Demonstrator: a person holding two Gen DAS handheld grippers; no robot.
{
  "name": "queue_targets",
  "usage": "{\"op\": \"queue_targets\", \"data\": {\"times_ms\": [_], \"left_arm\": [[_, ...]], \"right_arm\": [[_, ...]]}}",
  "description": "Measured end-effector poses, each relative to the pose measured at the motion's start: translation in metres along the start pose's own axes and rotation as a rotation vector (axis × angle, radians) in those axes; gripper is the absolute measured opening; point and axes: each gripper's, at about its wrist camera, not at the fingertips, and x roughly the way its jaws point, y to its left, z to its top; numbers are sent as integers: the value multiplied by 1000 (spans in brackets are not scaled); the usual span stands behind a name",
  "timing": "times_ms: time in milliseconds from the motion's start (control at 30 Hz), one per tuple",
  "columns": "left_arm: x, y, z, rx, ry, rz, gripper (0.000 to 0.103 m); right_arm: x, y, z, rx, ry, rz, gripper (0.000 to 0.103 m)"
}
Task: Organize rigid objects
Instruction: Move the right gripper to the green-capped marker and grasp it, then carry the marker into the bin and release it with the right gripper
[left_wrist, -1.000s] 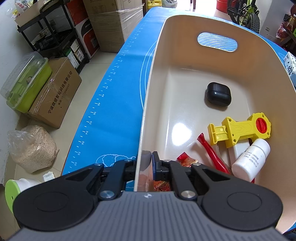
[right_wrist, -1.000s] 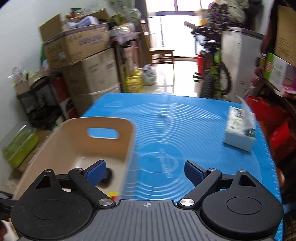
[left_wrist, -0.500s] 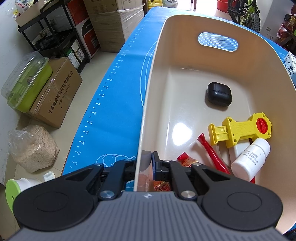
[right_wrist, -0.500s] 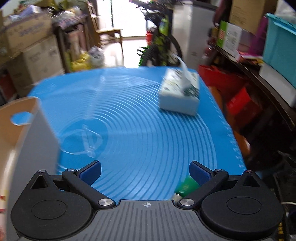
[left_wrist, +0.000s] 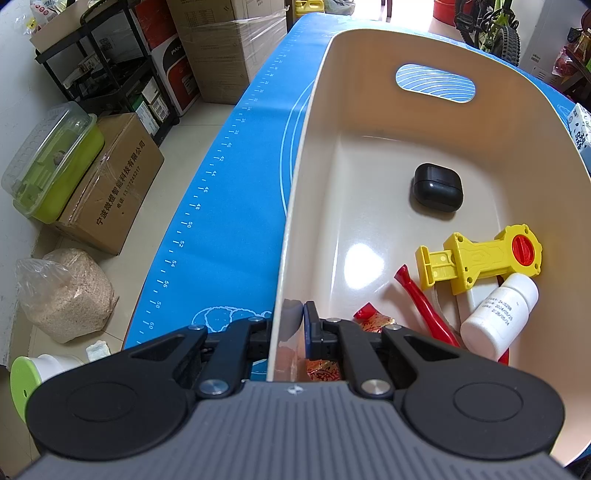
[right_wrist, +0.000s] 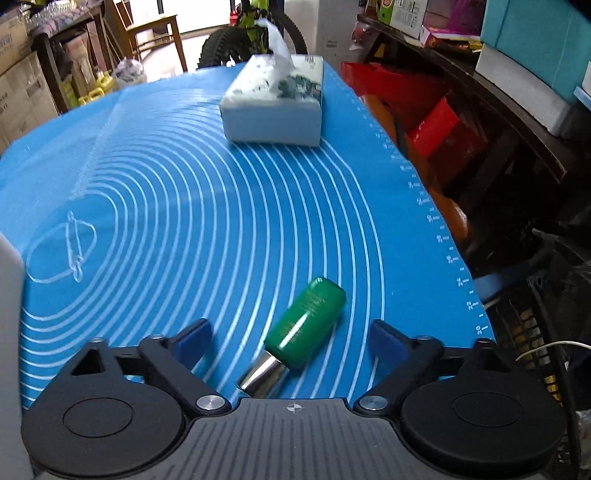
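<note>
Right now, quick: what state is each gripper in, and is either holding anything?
Left gripper: shut on the beige bin's wall.
Right gripper: jaws closing around the green bottle lying on the blue mat, pads not touching it.

We see a cream bin (left_wrist: 369, 155) with a handle slot in its far wall, standing on the blue mat. On its floor lie a black case (left_wrist: 437, 187) near the far end, a yellow tool (left_wrist: 476, 258) with a red knob, a red stick (left_wrist: 424, 306), a white bottle (left_wrist: 498, 317) on its side just beside the tool, and a red-gold packet (left_wrist: 371, 319) at the near end. Out on the mat, a green bottle (right_wrist: 308, 321) with a silver cap lies on its side, cap nearest us.
</note>
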Motion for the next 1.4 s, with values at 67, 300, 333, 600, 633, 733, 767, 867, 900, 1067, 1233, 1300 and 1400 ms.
{"op": "queue_targets", "data": {"times_ms": [67,300,333,600,633,733,767,867,900,1067,1233,1300,1400], "left_arm": [[0,0,0,-1,0,-1,12],[0,0,0,-1,0,-1,12],[0,0,0,-1,0,-1,12],[0,0,0,-3,-1,-1,12],[0,0,0,-2,-1,-1,12],[1,1,0,0,0,0,12],[1,1,0,0,0,-1,12],[1,0,0,0,-1,0,12],[1,0,0,0,-1,0,12],[2,0,-1,-2,-1,2,12],[2,0,-1,-1,0,3,12],[2,-1,-1,0,-2,3,12],[2,-1,-1,0,-3,3,12]], "right_arm": [[-3,1,-2,-1,-11,7,86],[-12,10,-3,-21,-32,25,51],[-13,10,-2,-20,-36,25,39],[-18,9,-2,-13,-59,7,33],[-21,9,-1,-11,-70,8,33],[-33,8,2,4,-110,21,33],[-37,8,3,8,-123,27,33],[-51,10,6,22,-158,59,33],[-57,12,6,23,-174,70,33],[-91,29,9,-11,-301,119,33],[-125,48,8,-47,-396,205,33],[-138,57,6,-75,-430,233,33],[-154,74,4,-117,-460,288,33]]}}
